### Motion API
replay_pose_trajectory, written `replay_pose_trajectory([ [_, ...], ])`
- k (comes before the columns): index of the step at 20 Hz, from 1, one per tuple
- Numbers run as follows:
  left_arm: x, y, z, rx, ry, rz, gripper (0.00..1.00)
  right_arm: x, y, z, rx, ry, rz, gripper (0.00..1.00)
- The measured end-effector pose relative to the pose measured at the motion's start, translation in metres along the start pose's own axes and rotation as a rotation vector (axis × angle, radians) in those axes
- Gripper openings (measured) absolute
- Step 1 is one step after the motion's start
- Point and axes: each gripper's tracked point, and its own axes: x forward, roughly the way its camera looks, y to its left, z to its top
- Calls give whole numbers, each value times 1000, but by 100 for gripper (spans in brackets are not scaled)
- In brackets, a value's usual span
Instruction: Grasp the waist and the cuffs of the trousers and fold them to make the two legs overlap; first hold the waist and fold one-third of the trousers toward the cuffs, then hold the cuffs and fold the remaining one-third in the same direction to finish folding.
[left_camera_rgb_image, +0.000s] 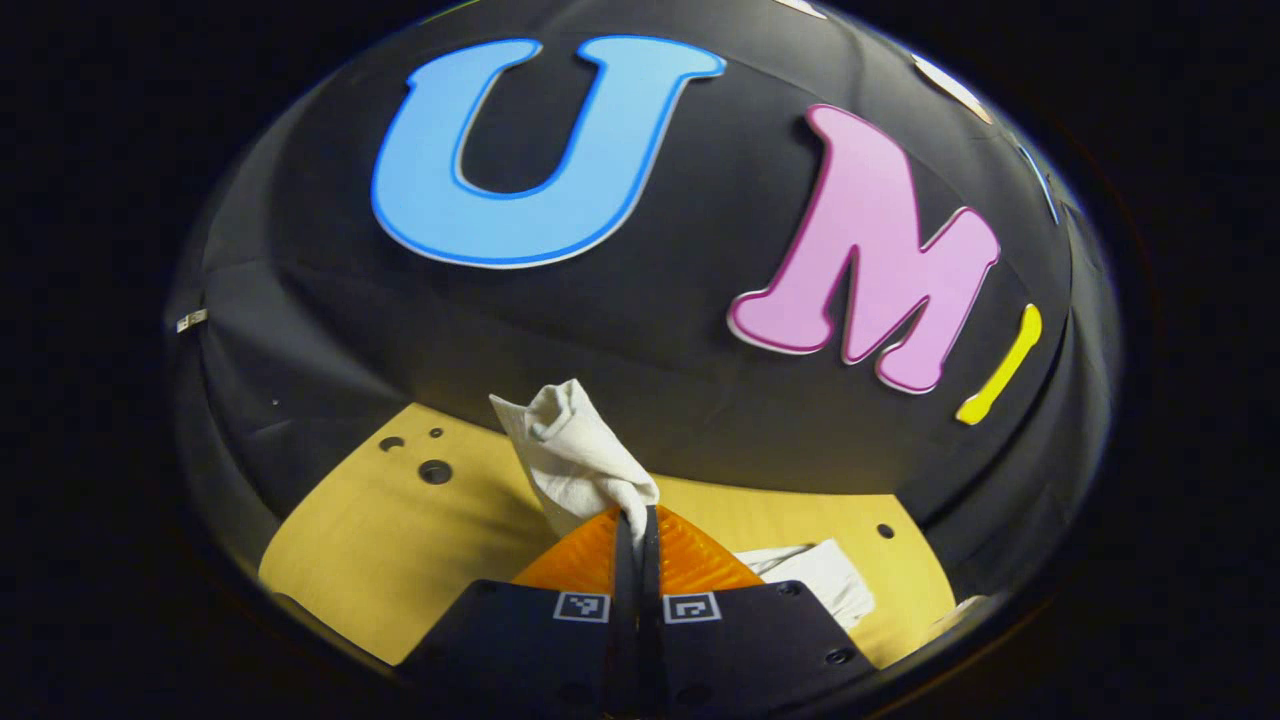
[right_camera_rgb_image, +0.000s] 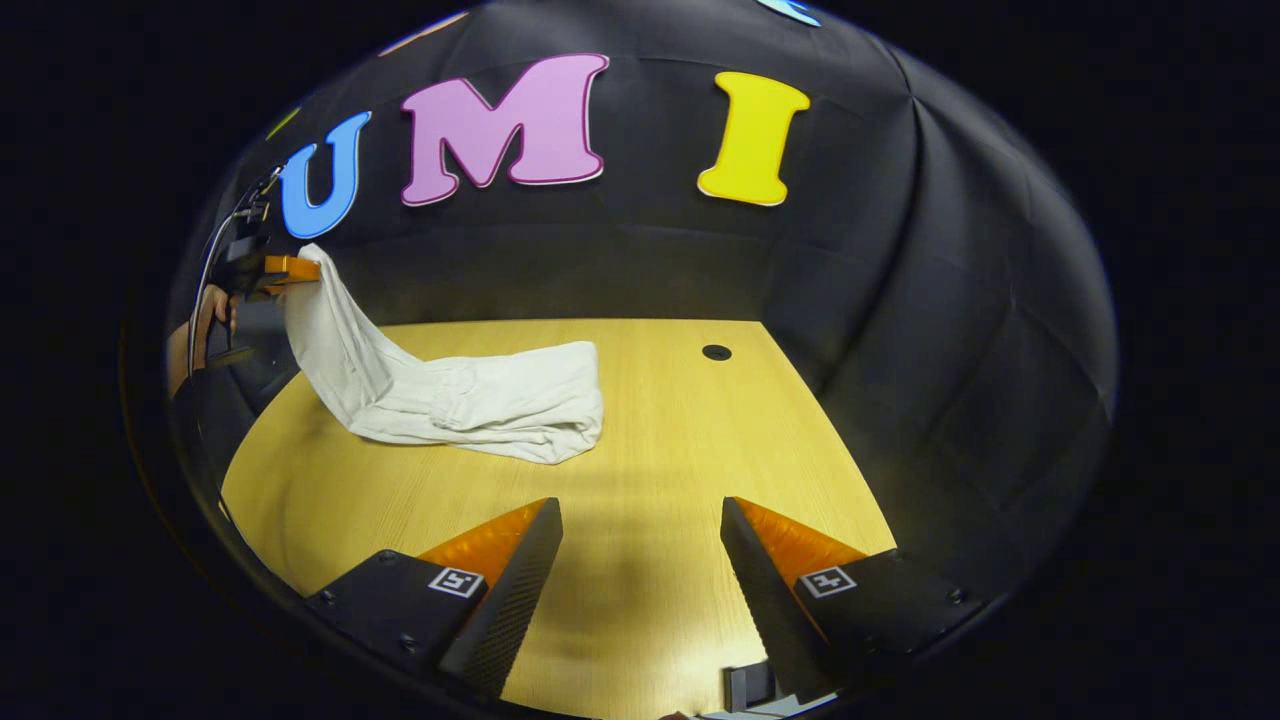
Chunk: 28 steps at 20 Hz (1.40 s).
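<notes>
On the wooden table (right_camera_rgb_image: 620, 450) lay the white trousers (right_camera_rgb_image: 480, 400), most of the cloth resting flat toward the left side of the right gripper view while 1 end rose off the surface to the left claw (right_camera_rgb_image: 290, 268), seen far off at the left edge with a hand (right_camera_rgb_image: 200, 330) behind it. From its own camera, the left claw (left_camera_rgb_image: 636, 520) was pressed together on a bunched fold of the trousers (left_camera_rgb_image: 570, 450), the cloth standing up in a crumpled peak just above the fingertips and more of it trailing on the table (left_camera_rgb_image: 400, 540) to the right. Which end was pinched, waist or cuff, could not be told. The right claw (right_camera_rgb_image: 640, 530) stood spread wide over bare table, well apart from the garment and holding nothing.

The fabric looked light, soft and limp: it draped in a smooth sag from the raised end and would likely crumple rather than hold a crease, so a pinch at 1 point gathers it. A hold at the corners of the waistband or at the hem edges of both cuffs would probably keep the layers square.

No brand, label or readable writing showed on the trousers. Small square marker tags (right_camera_rgb_image: 455, 581) sat on the claws, carrying patterns and no text.
</notes>
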Motion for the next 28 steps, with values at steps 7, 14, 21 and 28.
replay_pose_trajectory([
  [7, 24, -137, 11, 50, -9, -180, 5, 2, -32, -6, 48, -2, -37, 98],
  [14, 54, -245, -45, 84, 81, -321, 5, -3, -64, -23, 115, 9, -93, 98],
  [21, 79, -291, -121, 66, 225, -344, 5, -16, -99, -39, 159, 20, -158, 98],
  [28, 64, -304, -162, 108, 270, -362, 32, -28, -98, -58, 182, 37, -165, 99],
])
